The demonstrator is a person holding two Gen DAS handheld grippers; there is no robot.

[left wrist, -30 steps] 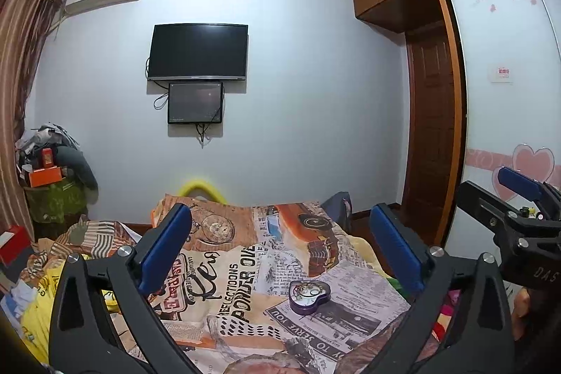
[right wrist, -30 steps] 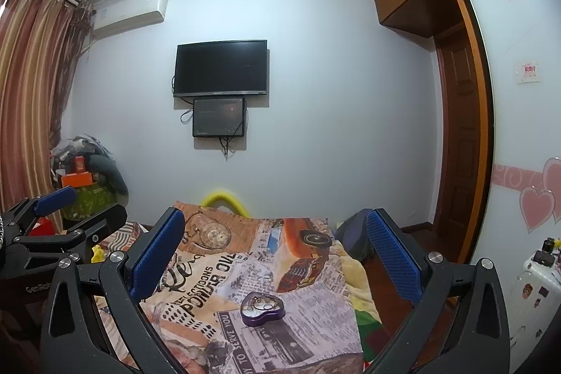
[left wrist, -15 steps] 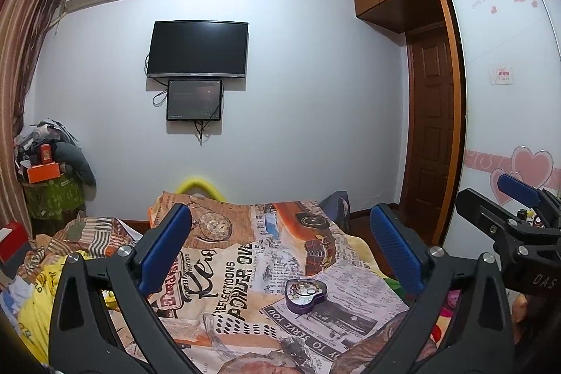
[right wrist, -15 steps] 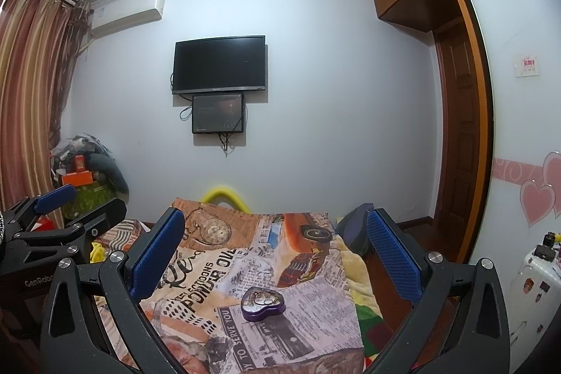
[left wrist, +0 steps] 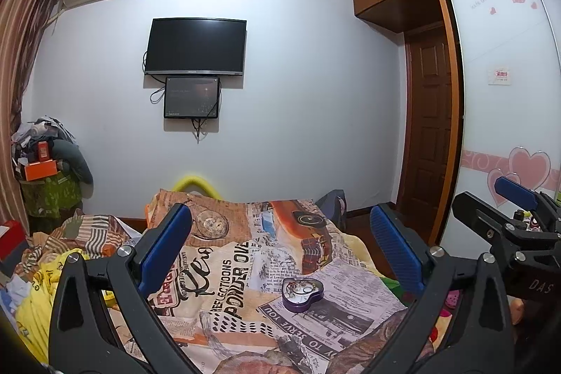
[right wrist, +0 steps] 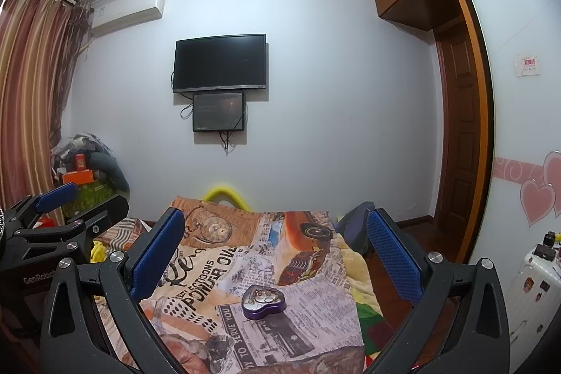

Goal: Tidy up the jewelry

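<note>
Right wrist view puts the heart-shaped jewelry tin (right wrist: 263,301) on the bed (right wrist: 315,321), ahead and below, centred between your right claw's (right wrist: 275,255) wide-open, empty fingers; your left claw (left wrist: 280,255), equally spread and empty, sees it slightly right.

Black gripper (left wrist: 280,240) frames, blue ribbed pads (left wrist: 164,247), silver screws.

My left gripper (left wrist: 280,247) and my right gripper (right wrist: 277,244) are both black with blue ribbed pads (left wrist: 164,247). The heart-shaped tin (left wrist: 302,294) is purple with a pale inside holding silvery bits. The blanket (left wrist: 228,265) carries a cream and orange newspaper print with black lettering and an orange car. The curtain (right wrist: 28,93) has red and tan stripes. The wardrobe door (left wrist: 508,93) is white with pink hearts.
</note>
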